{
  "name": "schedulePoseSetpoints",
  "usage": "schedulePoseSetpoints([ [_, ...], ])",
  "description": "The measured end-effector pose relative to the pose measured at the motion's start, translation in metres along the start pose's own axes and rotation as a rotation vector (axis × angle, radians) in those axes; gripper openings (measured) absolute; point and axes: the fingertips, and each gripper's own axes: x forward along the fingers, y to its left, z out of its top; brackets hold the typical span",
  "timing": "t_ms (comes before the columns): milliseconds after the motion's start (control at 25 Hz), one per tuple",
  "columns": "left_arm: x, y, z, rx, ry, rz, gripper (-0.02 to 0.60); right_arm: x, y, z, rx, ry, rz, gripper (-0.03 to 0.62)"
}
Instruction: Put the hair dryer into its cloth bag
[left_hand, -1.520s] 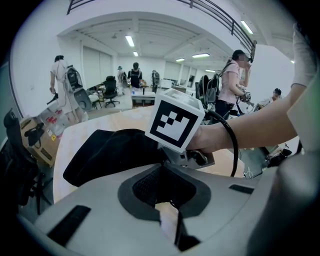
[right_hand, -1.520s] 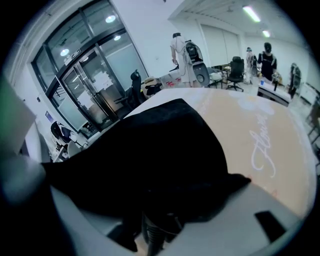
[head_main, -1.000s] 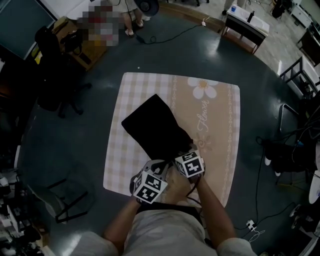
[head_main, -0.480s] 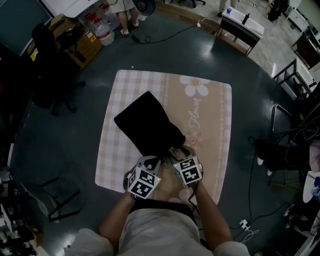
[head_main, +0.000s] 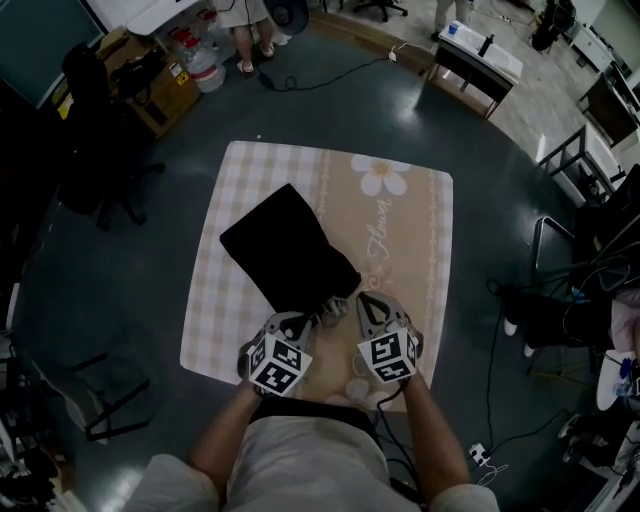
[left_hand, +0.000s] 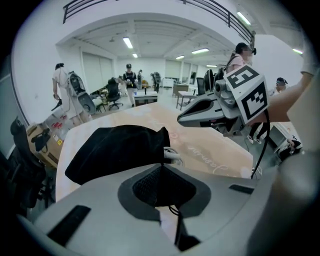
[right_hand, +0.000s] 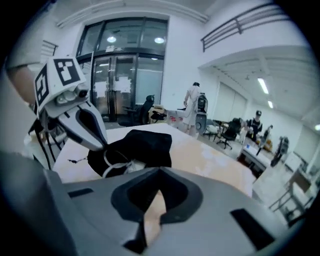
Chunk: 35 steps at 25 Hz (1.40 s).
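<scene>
A black cloth bag (head_main: 285, 250) is lying slantwise on the cloth-covered counter (head_main: 420, 250), its closed end pointing toward the far left corner and its mouth facing the person. The covering is showing pale checks on the left half and a plain beige band with a white daisy (head_main: 380, 177) on the right. The hair dryer's body is not showing anywhere; only a loop of white cord (left_hand: 172, 155) is poking out of the bag's mouth and is resting on the covering just beside it. The left tongs (head_main: 303, 322) are pointing downward at the near edge of the bag, and their jaws are pinching together on the black fabric at the mouth, with a thin dark string dangling beneath the tips. The right tongs (head_main: 365, 302) are hovering clear of the counter just to the right of the bag's mouth, near the cord but not touching it; their jaws have just been closing and are now meeting fully, with nothing between them. The two tongs are sitting close together, side by side, at the near edge of the counter. Behind the counter, several people are standing among office chairs (left_hand: 114, 95) and desks under ceiling lights.
</scene>
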Motion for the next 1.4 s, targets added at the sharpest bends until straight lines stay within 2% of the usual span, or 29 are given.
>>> schedulePoseSetpoints([
  [120, 0.000, -0.001, -0.002, 0.037, 0.006, 0.006, 0.015, 0.006, -0.014, -0.007, -0.206, 0.020, -0.020, 0.015],
  [240, 0.002, -0.004, -0.001, 0.054, 0.006, 0.010, 0.015, 0.014, -0.021, -0.011, -0.339, 0.038, -0.008, 0.015],
  [320, 0.002, -0.005, -0.002, 0.054, 0.007, 0.009, 0.015, 0.016, -0.022, -0.010, -0.375, 0.030, -0.008, 0.015],
  [480, 0.003, -0.004, -0.006, 0.050, 0.011, 0.004, 0.015, 0.025, -0.018, -0.015, -0.373, 0.044, 0.020, 0.017],
  [520, 0.004, -0.004, -0.006, 0.049, 0.010, 0.004, 0.015, 0.028, -0.016, -0.019, -0.373, 0.061, 0.037, 0.058],
  [560, 0.004, -0.004, -0.006, 0.047, 0.009, 0.005, 0.015, 0.032, -0.013, -0.023, -0.373, 0.080, 0.053, 0.168],
  [600, 0.004, -0.004, -0.006, 0.045, 0.007, 0.006, 0.015, 0.035, -0.012, -0.027, -0.373, 0.095, 0.065, 0.196],
  [880, 0.005, -0.007, -0.008, 0.050, 0.004, 0.018, 0.015, 0.059, -0.008, -0.029, -0.377, 0.100, 0.085, 0.181],
  [1000, 0.006, -0.008, -0.011, 0.050, -0.005, 0.024, 0.015, 0.062, -0.011, -0.024, -0.402, 0.081, 0.056, 0.045],
  [1040, 0.006, -0.008, -0.012, 0.043, -0.010, 0.027, 0.015, 0.061, -0.011, -0.022, -0.410, 0.074, 0.050, 0.031],
  [1400, 0.013, -0.007, -0.034, -0.044, -0.043, 0.135, 0.017, 0.053, -0.003, -0.018, -0.423, 0.054, 0.076, 0.021],
])
